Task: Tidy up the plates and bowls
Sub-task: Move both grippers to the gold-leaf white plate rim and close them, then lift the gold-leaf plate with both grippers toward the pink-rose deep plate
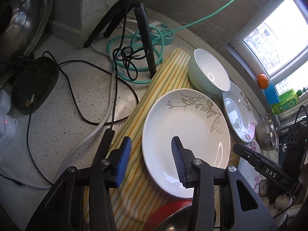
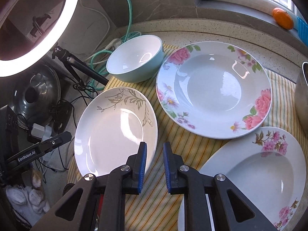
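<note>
A white plate with a grey leaf pattern [image 1: 184, 134] [image 2: 115, 134] lies on a yellow striped cloth [image 1: 134, 173] [image 2: 169, 173]. A light green bowl [image 1: 207, 73] [image 2: 134, 59] stands behind it. A deep plate with pink roses [image 2: 213, 88] [image 1: 237, 113] lies to the right, and a second flowered plate [image 2: 259, 177] nearer me. My left gripper [image 1: 151, 150] is open, its jaws astride the white plate's left rim. My right gripper [image 2: 155, 154] is open and empty, just above the white plate's right edge.
A tripod [image 1: 142, 23], a teal hose [image 1: 134, 67] and black and white cables [image 1: 80, 100] lie on the speckled counter at left. A steel bowl [image 1: 266, 132] [image 2: 301, 96] stands at right. A red-rimmed pan [image 1: 169, 217] is near me. An orange [image 2: 282, 18] sits on the sill.
</note>
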The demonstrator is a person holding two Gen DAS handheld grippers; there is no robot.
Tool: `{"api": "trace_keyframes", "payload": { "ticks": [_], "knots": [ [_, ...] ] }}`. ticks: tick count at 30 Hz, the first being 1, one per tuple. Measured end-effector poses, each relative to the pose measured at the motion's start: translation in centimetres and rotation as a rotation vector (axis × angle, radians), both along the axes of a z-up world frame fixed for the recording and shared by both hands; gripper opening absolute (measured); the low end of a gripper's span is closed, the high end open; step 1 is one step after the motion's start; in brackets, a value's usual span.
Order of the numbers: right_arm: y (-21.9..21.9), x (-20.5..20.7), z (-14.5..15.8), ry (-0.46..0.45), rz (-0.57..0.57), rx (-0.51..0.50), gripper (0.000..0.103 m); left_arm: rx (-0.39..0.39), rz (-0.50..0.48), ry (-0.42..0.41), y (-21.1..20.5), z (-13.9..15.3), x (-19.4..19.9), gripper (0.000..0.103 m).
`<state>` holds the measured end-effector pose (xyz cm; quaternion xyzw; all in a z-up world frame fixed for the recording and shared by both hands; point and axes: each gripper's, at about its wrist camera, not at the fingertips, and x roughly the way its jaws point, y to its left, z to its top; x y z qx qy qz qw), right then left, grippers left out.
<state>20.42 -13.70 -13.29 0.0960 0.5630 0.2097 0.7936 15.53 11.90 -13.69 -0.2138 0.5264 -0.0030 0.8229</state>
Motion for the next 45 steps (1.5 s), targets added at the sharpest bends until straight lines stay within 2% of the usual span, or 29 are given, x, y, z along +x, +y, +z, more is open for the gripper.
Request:
{"api": "trace_keyframes", "payload": {
  "ticks": [4, 18, 23, 31, 45],
  "knots": [
    [0.6, 0.4, -0.3, 0.003, 0.010, -0.014, 0.015, -0.012, -0.002, 0.011, 0.2, -0.5, 0.5, 0.031],
    [1.2, 1.3, -1.7, 0.044, 0.027, -0.021, 0.014, -0.028, -0.009, 0.045, -0.1, -2.0, 1.7, 0.019],
    [1.7, 1.4, -1.9, 0.049, 0.037, -0.028, 0.009, -0.034, 0.003, 0.055, 0.1, -2.4, 1.9, 0.012],
    [1.7, 1.6, -2.0, 0.056, 0.029, -0.034, 0.006, -0.063, 0.008, 0.064, 0.6, -2.7, 1.9, 0.012],
    [1.6, 1.4, -1.2, 0.045, 0.013, -0.027, 0.006, -0.035, 0.012, 0.047, 0.4, -1.6, 1.8, 0.012]
  ]
}}
